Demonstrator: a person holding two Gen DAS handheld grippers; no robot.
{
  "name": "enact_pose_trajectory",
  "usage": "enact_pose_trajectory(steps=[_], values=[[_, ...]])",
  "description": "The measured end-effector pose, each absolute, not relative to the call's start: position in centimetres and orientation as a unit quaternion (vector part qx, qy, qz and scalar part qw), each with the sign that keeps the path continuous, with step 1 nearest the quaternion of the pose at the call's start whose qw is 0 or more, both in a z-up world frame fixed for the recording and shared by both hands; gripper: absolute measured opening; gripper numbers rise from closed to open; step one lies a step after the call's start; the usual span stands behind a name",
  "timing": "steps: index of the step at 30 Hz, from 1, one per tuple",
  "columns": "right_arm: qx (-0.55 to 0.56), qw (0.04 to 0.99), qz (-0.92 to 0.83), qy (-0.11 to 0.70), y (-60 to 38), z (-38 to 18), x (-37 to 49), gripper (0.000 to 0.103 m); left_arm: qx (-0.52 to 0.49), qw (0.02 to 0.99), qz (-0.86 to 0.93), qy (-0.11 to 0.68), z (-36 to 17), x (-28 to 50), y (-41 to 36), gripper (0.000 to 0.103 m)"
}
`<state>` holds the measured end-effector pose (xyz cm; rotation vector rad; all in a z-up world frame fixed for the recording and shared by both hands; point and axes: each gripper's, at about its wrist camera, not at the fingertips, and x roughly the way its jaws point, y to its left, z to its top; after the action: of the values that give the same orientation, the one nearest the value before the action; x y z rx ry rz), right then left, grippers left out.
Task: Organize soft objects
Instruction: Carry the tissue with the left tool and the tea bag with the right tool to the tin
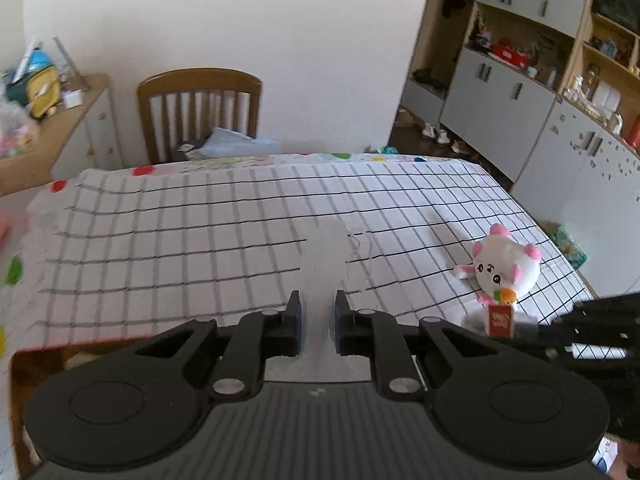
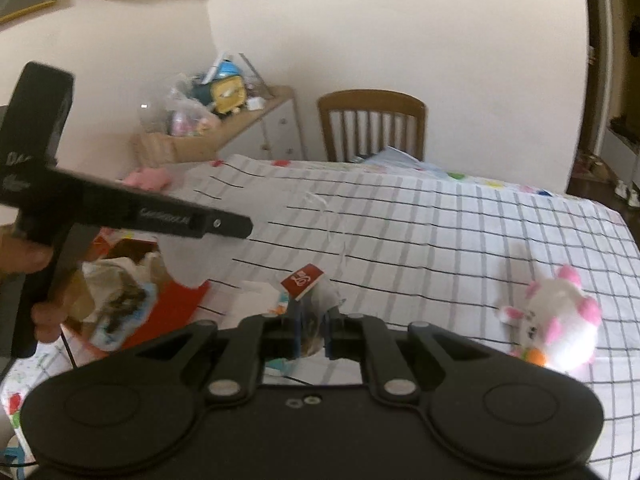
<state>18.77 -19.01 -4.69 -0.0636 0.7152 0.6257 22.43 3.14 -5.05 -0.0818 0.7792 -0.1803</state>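
Observation:
A clear, fine-mesh bag [image 1: 323,258] hangs lifted over the checked tablecloth [image 1: 180,224]. My left gripper [image 1: 316,320] is shut on one part of its edge. My right gripper [image 2: 314,332] is shut on another part, beside the bag's red tag [image 2: 303,281]. In the left wrist view the right gripper [image 1: 532,326] comes in from the right edge with the red tag [image 1: 499,321] at its tip. A white and pink plush cat [image 1: 505,267] lies on the cloth at the right, apart from both grippers. A pink soft toy [image 2: 147,178] lies at the table's far left corner.
A wooden chair [image 1: 199,114] stands behind the table's far edge with blue cloth on its seat. A low cabinet [image 2: 240,128] with toys and bags is at the back left. Grey wall cupboards [image 1: 520,92] run along the right. A red box [image 2: 132,300] with crumpled items sits front left.

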Motion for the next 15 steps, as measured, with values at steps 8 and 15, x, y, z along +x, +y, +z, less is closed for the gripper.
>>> enact_pose_trajectory(steps=[8, 15], values=[[-0.036, 0.877, 0.345, 0.334, -14.3, -3.3, 17.5, 0.009, -0.058, 0.922, -0.04, 0.381, -4.2, 17.2, 8.9, 0.014], [-0.042, 0.865, 0.373, 0.334, -10.3, -2.9, 17.1, 0.009, -0.074, 0.922, -0.003, 0.38, -4.2, 14.5, 13.6, 0.014]])
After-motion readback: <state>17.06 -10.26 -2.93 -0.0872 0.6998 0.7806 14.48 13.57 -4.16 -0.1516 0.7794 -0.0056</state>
